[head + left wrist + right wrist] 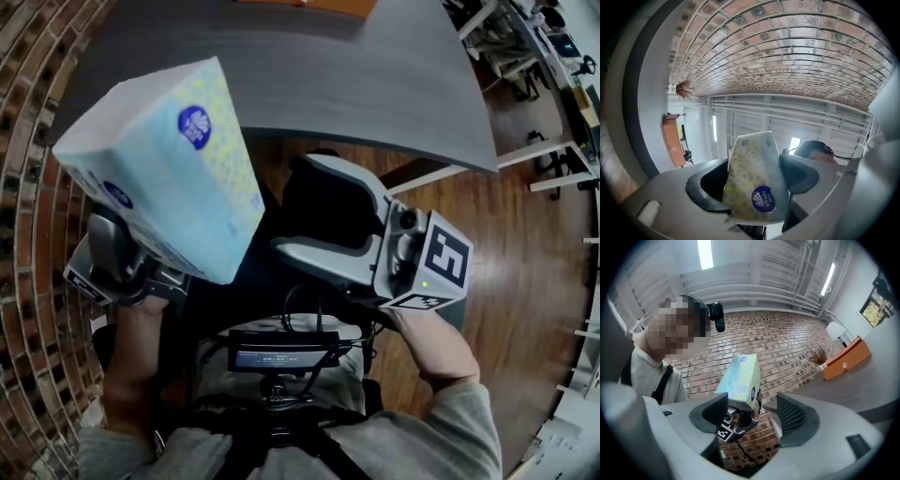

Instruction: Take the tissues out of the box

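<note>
The tissue pack [164,169] is held up in the air at the left, near the person, and the table [375,84] is not touched by it. The pack is pinched at its lower end by the left gripper [754,183], and its two sides are pressed by the jaws. The pack is tilted, with its top end leaned toward the far right. It is wrapped in soft plastic, light blue and yellow, and a round dark blue label [194,127] is seen on its side

The right gripper [295,206] is held at the right, near the pack but apart from it. Its jaws are spread wide and nothing is held between them. They are pointed left, toward the pack. In the right gripper view the pack is seen past the jaws, farther off

The dark grey table is seen on the far side. A brick wall [37,141] is seen at the left and a wooden floor [525,281] at the right
</note>
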`<state>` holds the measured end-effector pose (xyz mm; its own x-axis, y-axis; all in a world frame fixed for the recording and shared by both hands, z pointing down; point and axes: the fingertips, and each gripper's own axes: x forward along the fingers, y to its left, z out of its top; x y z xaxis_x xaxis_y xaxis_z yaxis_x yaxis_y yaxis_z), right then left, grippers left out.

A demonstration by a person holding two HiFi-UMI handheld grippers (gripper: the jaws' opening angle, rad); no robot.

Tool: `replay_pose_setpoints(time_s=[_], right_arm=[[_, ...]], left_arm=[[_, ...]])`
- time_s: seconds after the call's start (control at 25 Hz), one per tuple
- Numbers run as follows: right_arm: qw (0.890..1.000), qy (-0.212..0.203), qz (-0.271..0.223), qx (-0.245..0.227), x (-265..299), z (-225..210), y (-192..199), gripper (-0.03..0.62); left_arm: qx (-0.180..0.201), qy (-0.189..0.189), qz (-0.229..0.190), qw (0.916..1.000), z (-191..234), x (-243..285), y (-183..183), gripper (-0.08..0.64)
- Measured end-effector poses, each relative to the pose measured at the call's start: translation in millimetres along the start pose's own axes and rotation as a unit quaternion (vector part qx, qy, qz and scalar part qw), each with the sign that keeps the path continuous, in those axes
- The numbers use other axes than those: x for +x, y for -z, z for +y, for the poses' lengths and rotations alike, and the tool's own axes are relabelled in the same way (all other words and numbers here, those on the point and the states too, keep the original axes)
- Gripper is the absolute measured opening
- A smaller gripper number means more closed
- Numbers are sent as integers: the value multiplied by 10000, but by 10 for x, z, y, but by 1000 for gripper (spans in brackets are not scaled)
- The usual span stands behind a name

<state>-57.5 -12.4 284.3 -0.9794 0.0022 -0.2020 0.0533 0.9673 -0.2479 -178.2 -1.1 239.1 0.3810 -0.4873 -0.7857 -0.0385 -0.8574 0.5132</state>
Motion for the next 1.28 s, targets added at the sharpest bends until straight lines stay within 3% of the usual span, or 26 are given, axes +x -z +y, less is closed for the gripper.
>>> replay_pose_setpoints(time_s=[0.24,1.04,1.28], right_arm=[[10000,15,1,-13,48,46,165,325],[9997,-53,69,-212,24,92,124,325],[9996,-60,93,-253,15,87,139,325]], left_arm=[[-116,-74,-64,9999,-13,-206,0,350],[-142,89,74,9998,-17,-198,68,350],[-121,-24,133,9998,37,-299,88,350]])
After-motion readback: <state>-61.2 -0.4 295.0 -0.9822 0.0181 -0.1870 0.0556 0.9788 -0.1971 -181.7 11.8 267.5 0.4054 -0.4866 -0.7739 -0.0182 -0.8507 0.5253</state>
